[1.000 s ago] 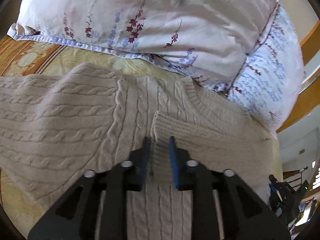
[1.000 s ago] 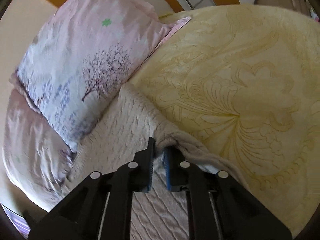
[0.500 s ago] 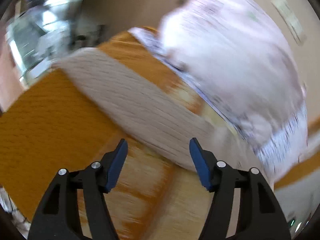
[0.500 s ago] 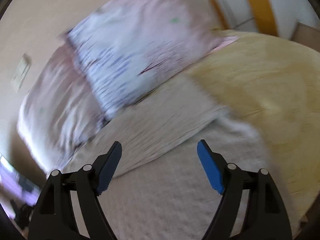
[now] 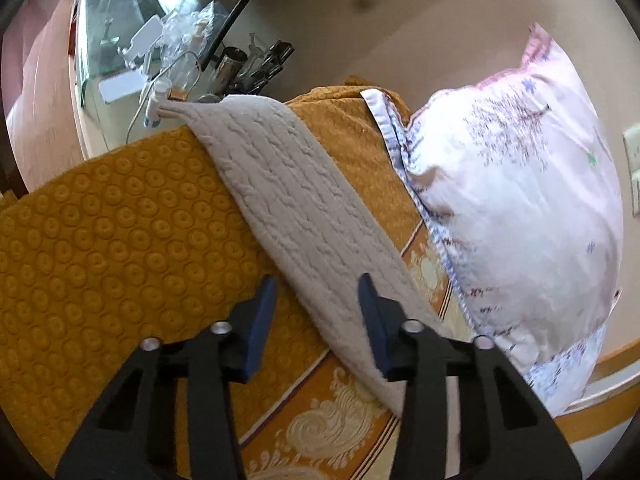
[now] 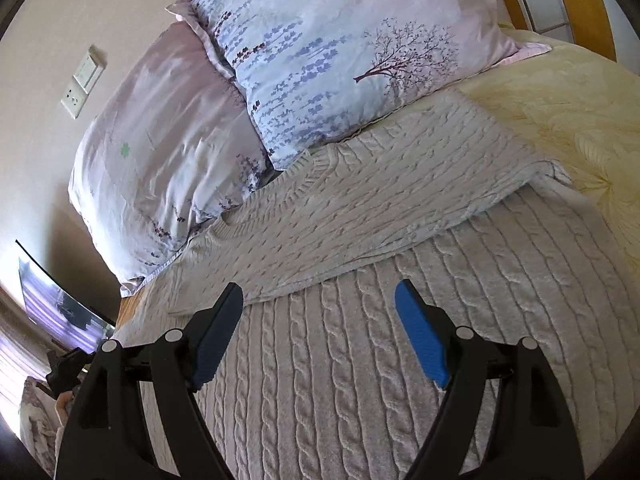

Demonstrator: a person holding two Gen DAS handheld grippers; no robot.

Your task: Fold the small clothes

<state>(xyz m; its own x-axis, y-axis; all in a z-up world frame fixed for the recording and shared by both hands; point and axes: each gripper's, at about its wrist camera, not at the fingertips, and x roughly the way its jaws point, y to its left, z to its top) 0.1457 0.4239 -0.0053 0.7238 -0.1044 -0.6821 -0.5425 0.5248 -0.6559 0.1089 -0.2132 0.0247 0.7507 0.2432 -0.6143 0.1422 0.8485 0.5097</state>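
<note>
Cream cable-knit sweater [image 6: 360, 320] flat mid-frame, one sleeve [image 6: 380, 208] folded across, left gripper [image 5: 316, 316] fingers spread over outstretched sleeve [image 5: 296, 216], right gripper [image 6: 320, 332] spread, empty, pillows [image 6: 320, 52] upper frame.

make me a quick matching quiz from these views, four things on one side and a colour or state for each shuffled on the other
Things:
1. right tool
2. sweater
3. bedspread
4. front pillow

Colour or state:
a. orange with raised circles
b. open, above the knit
c. cream cable knit, one sleeve folded across
d. printed with a tree

Pairs: 1-b, 2-c, 3-a, 4-d
</note>
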